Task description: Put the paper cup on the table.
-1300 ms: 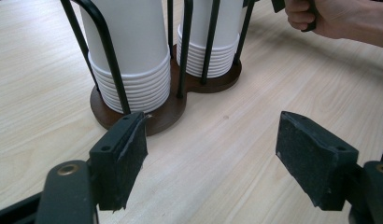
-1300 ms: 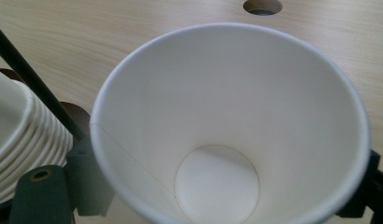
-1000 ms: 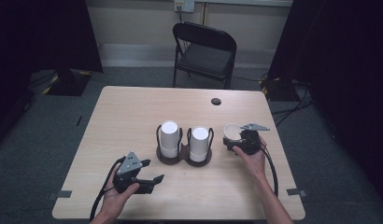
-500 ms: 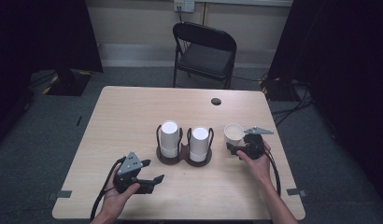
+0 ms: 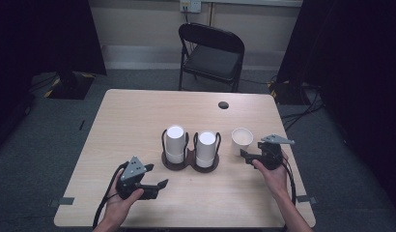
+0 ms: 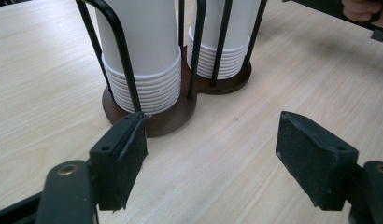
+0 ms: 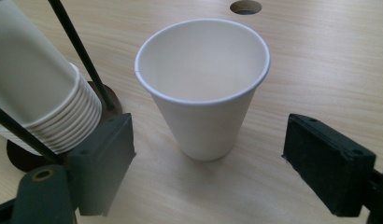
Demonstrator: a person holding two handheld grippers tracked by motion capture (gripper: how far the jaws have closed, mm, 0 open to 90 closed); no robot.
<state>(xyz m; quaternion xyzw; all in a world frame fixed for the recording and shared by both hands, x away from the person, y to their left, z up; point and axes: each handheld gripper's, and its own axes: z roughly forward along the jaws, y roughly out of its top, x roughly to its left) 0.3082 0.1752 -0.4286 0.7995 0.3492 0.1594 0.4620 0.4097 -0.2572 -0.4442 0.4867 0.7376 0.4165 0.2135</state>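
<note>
Black pads of right tool (image 7: 208, 154) standing wide, just been narrowing a little, no pad touching anything. Single white paper cup (image 7: 202, 84) upright on pale wood bench (image 7: 320, 60), mouth up, set ahead of the pads and between their lines, apart from both. Seen from the high view, same right tool (image 5: 245, 155) held in right hand (image 5: 273, 170) just beside the cup (image 5: 242, 140), on the cup's near right side, grey three-cornered plate on top. To the cup's left, dark wooden cup holder (image 5: 190, 162) with thin black wire uprights, carrying two stacks of white cups (image 5: 176, 143), mouths down, side by side; near stack close to the single cup but not touching. Left tool (image 6: 210, 154) also wide, nothing between its pads, pointed at the holder's base (image 6: 166, 116), left pad just short of the base, touching cannot be told. From above, left tool (image 5: 160, 184) low over the bench's near left part, gripped by left hand (image 5: 124, 195), cable trailing off the near edge. Round cable hole (image 5: 223, 105) in the bench farther back, black folding chair (image 5: 211, 53) beyond the far edge on grey carpet floor.
</note>
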